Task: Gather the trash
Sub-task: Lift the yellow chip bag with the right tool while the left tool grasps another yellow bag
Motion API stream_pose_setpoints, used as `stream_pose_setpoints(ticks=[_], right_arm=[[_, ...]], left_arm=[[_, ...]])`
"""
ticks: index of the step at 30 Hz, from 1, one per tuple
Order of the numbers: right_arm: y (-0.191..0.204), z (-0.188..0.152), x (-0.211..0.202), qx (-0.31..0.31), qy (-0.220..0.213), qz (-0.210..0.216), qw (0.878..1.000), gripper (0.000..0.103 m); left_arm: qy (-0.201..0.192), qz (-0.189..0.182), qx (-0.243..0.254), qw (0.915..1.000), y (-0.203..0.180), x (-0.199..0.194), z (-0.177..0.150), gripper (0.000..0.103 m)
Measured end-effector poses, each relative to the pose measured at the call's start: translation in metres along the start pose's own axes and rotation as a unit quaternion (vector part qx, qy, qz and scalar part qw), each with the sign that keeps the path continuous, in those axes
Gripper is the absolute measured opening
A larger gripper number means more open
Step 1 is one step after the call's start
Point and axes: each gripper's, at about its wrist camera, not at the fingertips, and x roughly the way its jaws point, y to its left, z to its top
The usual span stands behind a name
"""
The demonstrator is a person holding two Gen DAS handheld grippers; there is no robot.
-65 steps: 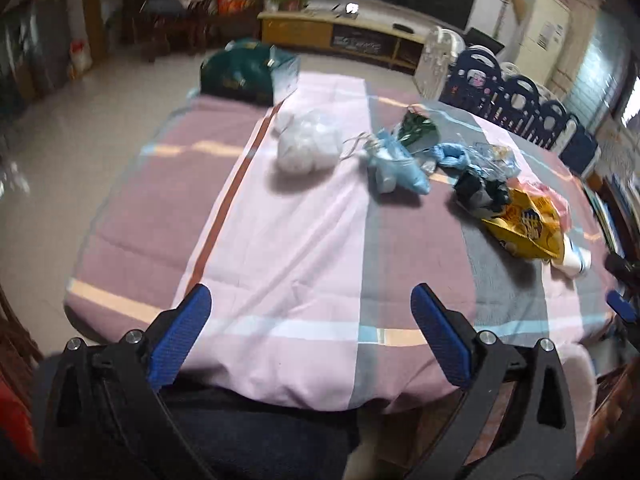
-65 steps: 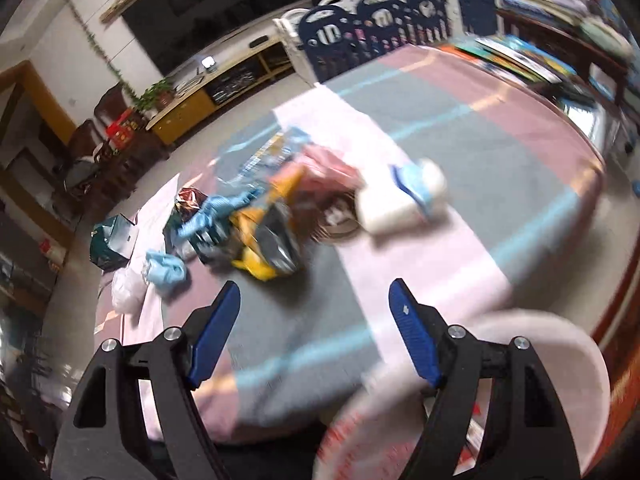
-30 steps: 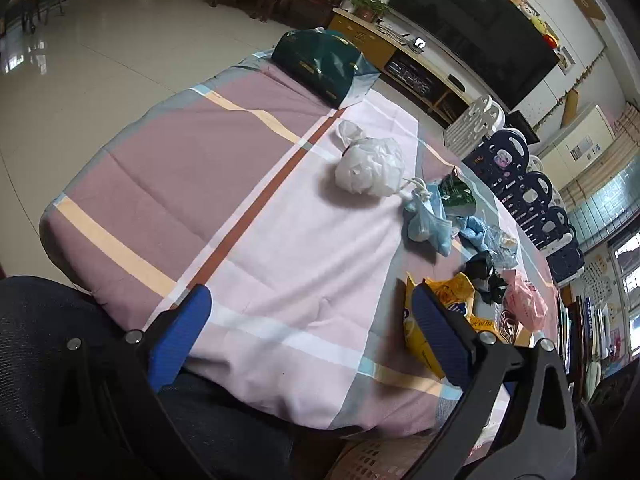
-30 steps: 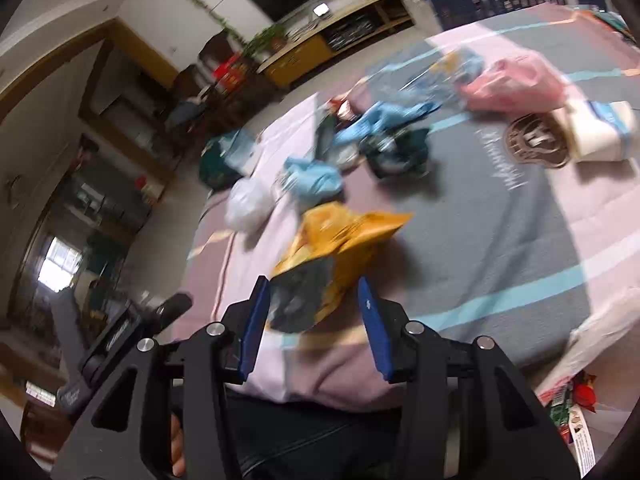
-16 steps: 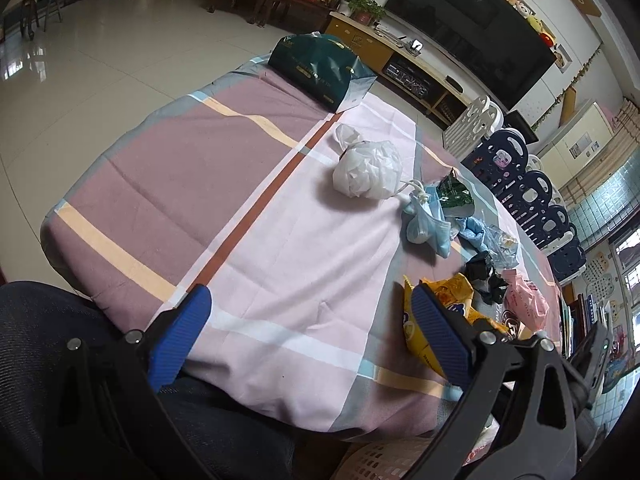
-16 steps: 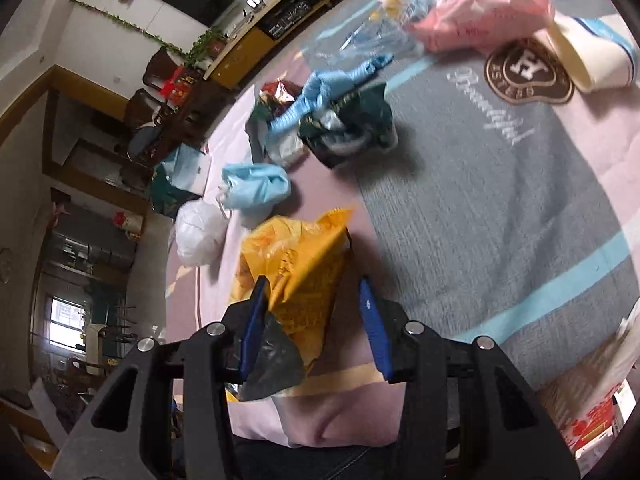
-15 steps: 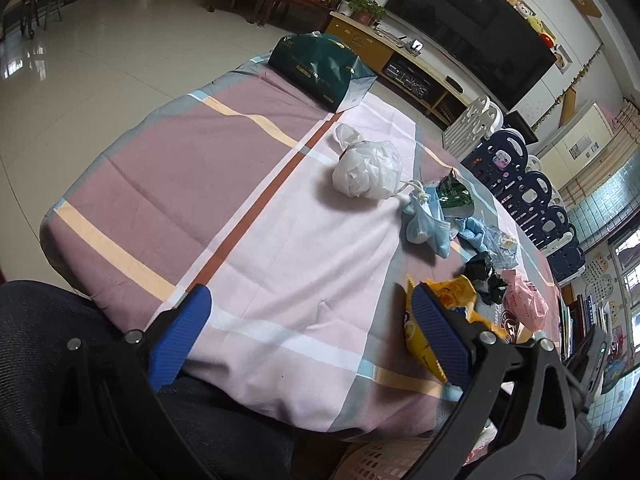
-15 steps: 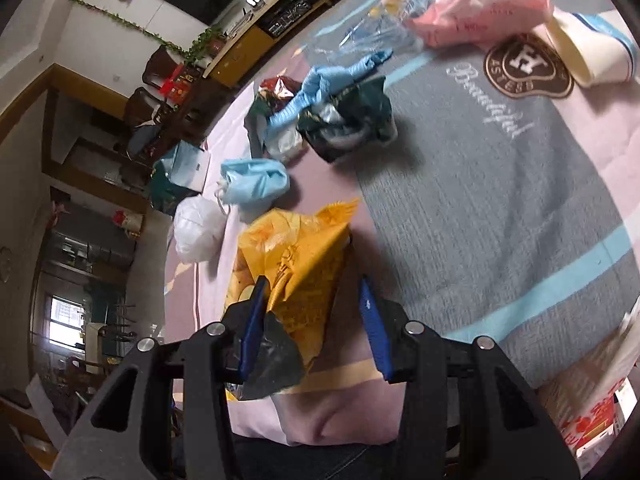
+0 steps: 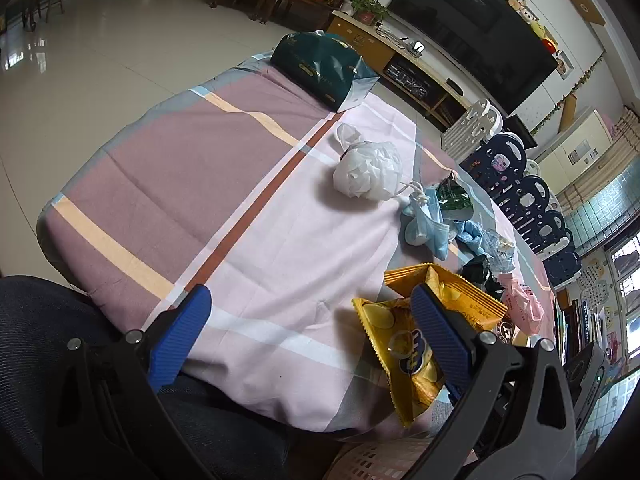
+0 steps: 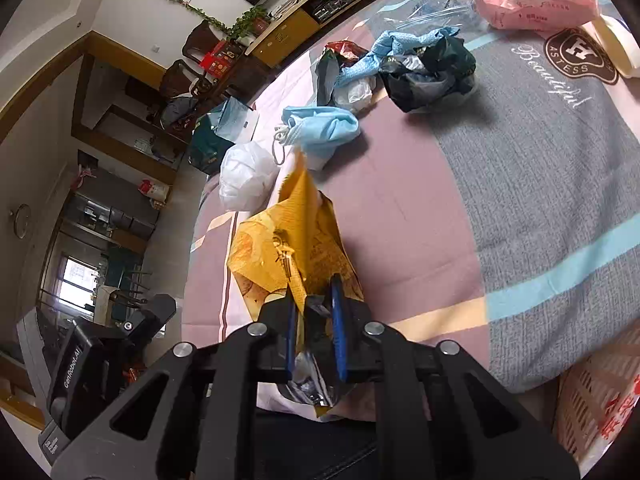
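Yellow snack bag (image 10: 298,248): crumpled, at the near edge of the counter (image 10: 540,184), its near end pinched between blue pads
Right hand-held gripper (image 10: 314,320): jaws have just been closing, now clamped on the yellow snack bag
Left hand-held gripper (image 9: 308,332): jaws wide apart, nothing between them, above the counter's near edge
White plastic bag (image 9: 368,172): knotted, farther back on the cloth
Blue face mask (image 10: 320,128): just beyond the yellow snack bag
Basket (image 10: 596,396): pale, below the counter edge at right
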Motion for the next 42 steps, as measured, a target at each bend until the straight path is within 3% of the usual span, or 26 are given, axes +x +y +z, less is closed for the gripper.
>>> stream_pose_setpoints(ticks=[9,18,29,32,34,42], right_arm=[[-0.019,-0.002,-0.017,0.041,-0.014,0.016,0.999,0.016],[-0.05,-0.005,-0.027,0.086,-0.018,-0.007,0.996,0.012],[-0.02,-0.015,0.002,0.023,0.02,-0.011,0.999,0.012],[-0.018,-0.019,0.005,0.02,0.03,-0.009,0.999,0.016],[-0.018,-0.02,0.005,0.022,0.03,-0.009,0.999,0.024],[-0.017,-0.018,-0.005,0.014,0.012,-0.025,1.0,0.036]], left_arm=[[0.0,0.001,0.003,1.0,0.0,0.001,-0.001,0.099],[0.0,0.002,0.004,1.0,0.0,0.001,-0.001,0.099],[0.004,0.0,0.002,1.0,-0.001,0.001,-0.002,0.099],[0.007,-0.002,-0.001,1.0,-0.001,0.002,-0.003,0.099],[0.007,-0.002,-0.001,1.0,0.0,0.003,-0.002,0.099],[0.012,-0.002,0.003,0.9999,-0.001,0.004,-0.002,0.099]])
